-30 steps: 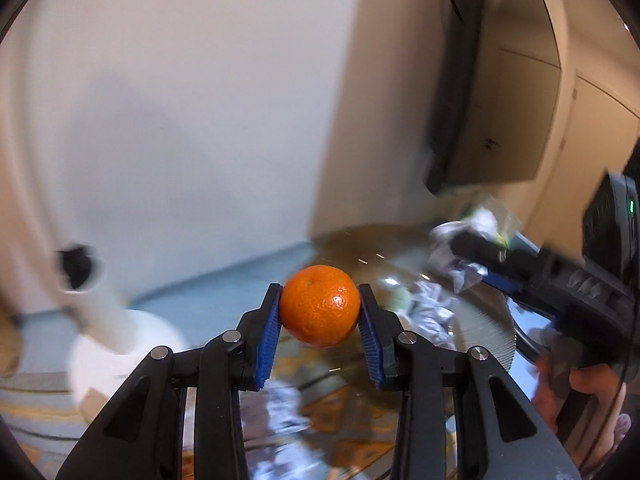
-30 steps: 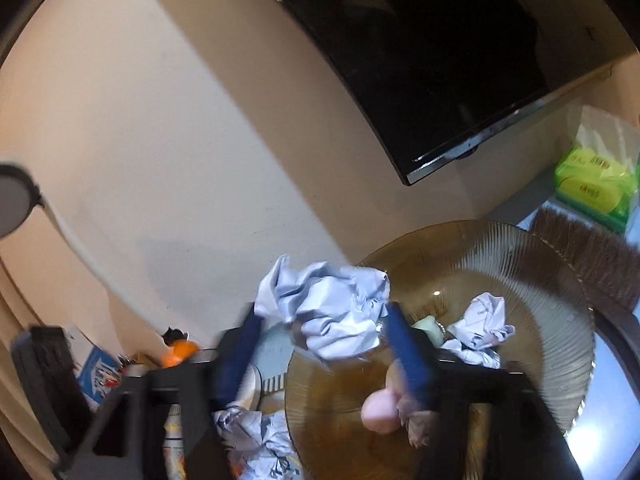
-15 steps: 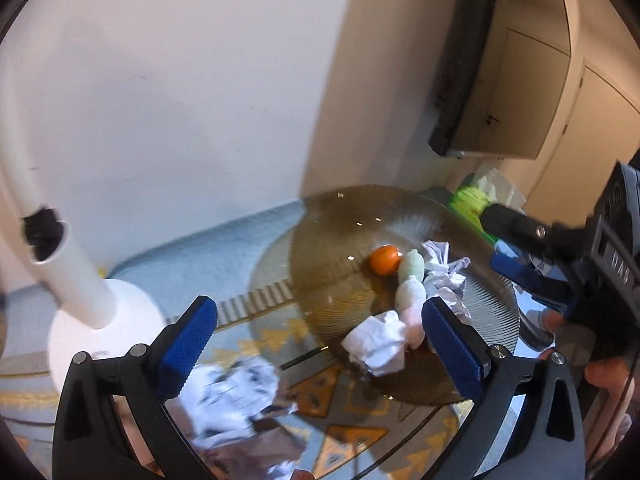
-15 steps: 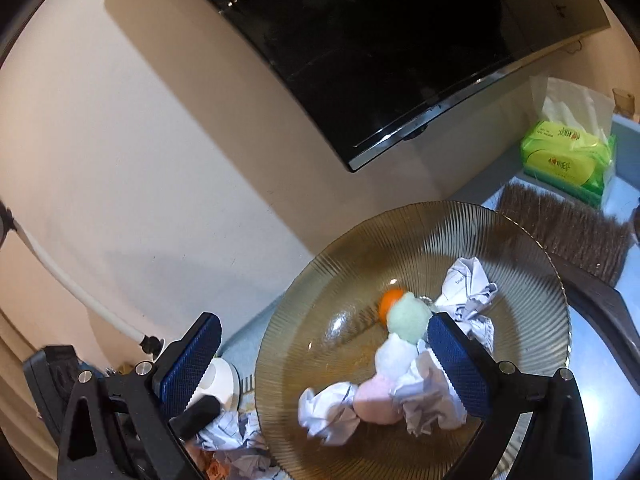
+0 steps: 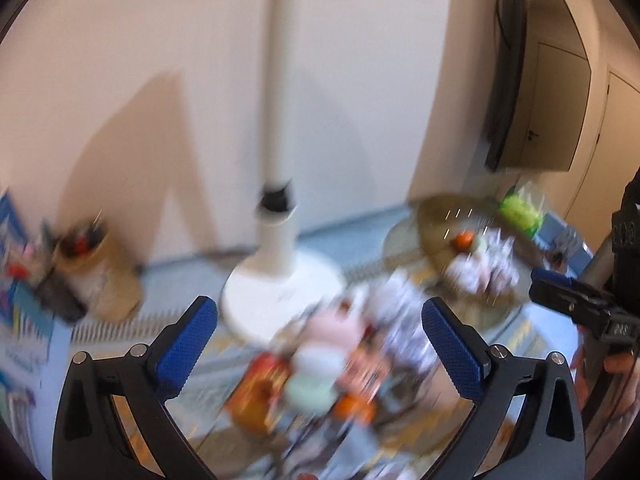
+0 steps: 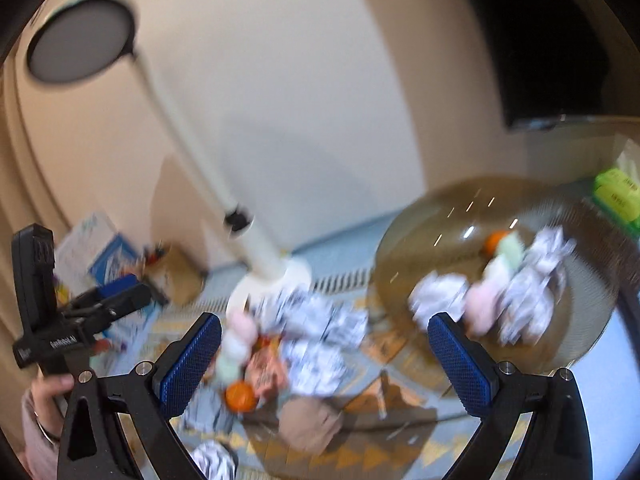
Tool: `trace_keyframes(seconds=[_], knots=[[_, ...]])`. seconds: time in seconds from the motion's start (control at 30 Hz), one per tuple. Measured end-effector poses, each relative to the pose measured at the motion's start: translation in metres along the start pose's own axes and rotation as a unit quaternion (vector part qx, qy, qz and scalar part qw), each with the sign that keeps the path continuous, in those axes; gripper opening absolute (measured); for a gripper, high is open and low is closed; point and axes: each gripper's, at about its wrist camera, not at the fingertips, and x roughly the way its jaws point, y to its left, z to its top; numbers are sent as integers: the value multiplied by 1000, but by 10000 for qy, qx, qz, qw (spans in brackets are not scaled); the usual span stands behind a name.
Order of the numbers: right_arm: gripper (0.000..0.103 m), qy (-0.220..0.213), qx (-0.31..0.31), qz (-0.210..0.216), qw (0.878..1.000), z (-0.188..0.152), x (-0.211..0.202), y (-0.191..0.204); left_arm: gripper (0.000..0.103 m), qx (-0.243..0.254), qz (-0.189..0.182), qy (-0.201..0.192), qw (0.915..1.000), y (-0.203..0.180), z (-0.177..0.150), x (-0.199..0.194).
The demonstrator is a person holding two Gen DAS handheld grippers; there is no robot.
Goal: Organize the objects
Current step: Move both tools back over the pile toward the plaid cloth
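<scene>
Both views are motion-blurred. My left gripper (image 5: 320, 348) is open over a loose pile on the patterned table: a tangerine (image 5: 352, 408), an orange packet (image 5: 260, 380), pale soft pieces (image 5: 320, 356) and crumpled paper (image 5: 400, 320). My right gripper (image 6: 326, 362) is open too, above the same crumpled paper (image 6: 312, 328), tangerine (image 6: 240, 396) and packet (image 6: 264, 372). The brown glass plate (image 6: 420, 240) at the right holds another tangerine (image 6: 496, 240), paper balls (image 6: 532, 296) and a pink piece (image 6: 480, 308). Neither gripper has anything between its pads.
A white lamp base (image 5: 280, 280) stands behind the pile, its head (image 6: 80, 40) high up. A pen holder (image 5: 100, 268) and boxes sit at the left. A green tissue pack (image 6: 616, 192) lies beyond the plate. A brown lump (image 6: 308, 424) lies near the front. A hand (image 6: 44, 400) holds the left gripper.
The left gripper let go of its tangerine and the right its crumpled paper; both now lie in the plate. Both grippers opened and swung left from the plate to the pile.
</scene>
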Motion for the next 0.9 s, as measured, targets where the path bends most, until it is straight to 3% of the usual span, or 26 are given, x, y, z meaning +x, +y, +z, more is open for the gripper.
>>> trace_keyframes(seconds=[0.2,0.33,0.5,0.63,0.77,0.9], knots=[[103,584,-26,17,9983,-59,40,9,102,-104,55,674,9977,41,-104,7],[103,832,82,-24,9965,-78,53,7,102,-460,-68,1051,9934,51,-135,28],[103,959,351,-6,9948,-88,65,-2,103,-654,94,1141,9913,51,-137,50],[103,846,126,-179,9962,-90,64,3,103,-192,592,1180,9911,34,-143,56],[103,882,74,-264,9957,-89,66,5,103,-221,606,1190,9908,33,-142,59],[103,773,324,20,9965,-89,61,-6,103,-215,608,1191,9908,35,-141,58]])
